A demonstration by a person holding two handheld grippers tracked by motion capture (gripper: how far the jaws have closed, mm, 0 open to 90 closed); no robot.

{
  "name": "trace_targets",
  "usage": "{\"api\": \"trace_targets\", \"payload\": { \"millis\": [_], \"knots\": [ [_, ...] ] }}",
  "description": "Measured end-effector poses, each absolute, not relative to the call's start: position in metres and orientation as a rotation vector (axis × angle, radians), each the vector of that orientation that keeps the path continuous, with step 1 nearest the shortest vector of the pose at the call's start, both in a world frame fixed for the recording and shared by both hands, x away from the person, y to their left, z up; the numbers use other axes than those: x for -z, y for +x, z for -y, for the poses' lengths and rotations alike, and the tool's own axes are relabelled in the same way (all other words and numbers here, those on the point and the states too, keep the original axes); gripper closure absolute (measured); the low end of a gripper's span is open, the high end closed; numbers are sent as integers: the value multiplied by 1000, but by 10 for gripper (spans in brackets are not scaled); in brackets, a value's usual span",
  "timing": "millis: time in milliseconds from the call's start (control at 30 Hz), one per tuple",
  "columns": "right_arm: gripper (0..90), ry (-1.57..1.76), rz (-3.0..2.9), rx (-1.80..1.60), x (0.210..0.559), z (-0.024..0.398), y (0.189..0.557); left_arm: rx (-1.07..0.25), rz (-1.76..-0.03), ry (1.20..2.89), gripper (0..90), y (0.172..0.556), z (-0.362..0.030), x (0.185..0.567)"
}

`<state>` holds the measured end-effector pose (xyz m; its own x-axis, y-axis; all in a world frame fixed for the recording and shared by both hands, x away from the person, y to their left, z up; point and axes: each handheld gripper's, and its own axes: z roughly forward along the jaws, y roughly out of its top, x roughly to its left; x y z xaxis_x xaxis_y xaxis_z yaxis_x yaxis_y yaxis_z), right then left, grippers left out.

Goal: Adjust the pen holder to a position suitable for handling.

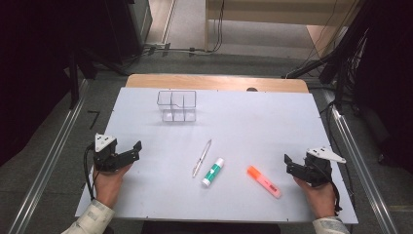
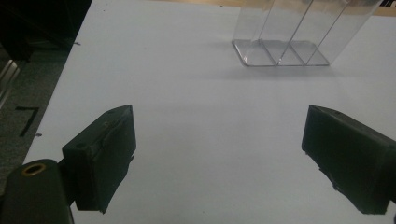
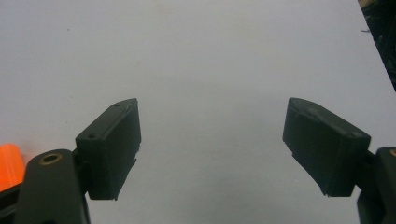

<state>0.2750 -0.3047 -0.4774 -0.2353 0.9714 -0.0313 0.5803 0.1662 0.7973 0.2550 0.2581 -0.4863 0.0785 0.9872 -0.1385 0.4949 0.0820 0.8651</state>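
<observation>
High view: clear divided organizer (image 1: 177, 105) stands upright at the far left-centre of the white table (image 1: 253, 117); its compartments look empty. Three items lie in a row on the near half: silver pen (image 1: 201, 158), angled; glue stick (image 1: 213, 171) with green label and white cap, just right of the pen, apart from it; orange highlighter (image 1: 263, 181) with pink body, further right, lying diagonally. Left gripper (image 1: 138, 145) sits at the left table edge, held from below by the left hand (image 1: 109, 183), jaws pointing right and slightly away. Right gripper (image 1: 287, 159) sits near the right edge in the right hand (image 1: 319, 195), jaws pointing left toward the highlighter, near it but not touching. Both hold nothing.

Left gripper view: jaws spread wide, bare table between them. Organizer (image 2: 292, 32) ahead and to the right, well apart; see-through walls, two dividers visible, nothing inside.

Right gripper view: jaws spread wide, only table surface between. Orange end of the highlighter (image 3: 10, 165) at the left edge, outside the left jaw, not in contact.
</observation>
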Motion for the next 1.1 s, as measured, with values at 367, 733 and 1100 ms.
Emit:
{"api": "trace_targets", "payload": {
  "millis": [367, 733, 1100],
  "knots": [
    [186, 1363, -1934, -955, 467, 271, 284, -734, -1579, 1525, 106, 267, -258, 489],
    [291, 1284, -1991, -983, 463, 209, 318, -791, -1609, 1511, 154, 291, -258, 482],
    [547, 1262, -2062, -1060, 460, 111, 383, -824, -1584, 1551, 441, 369, -240, 480]
  ]
}}
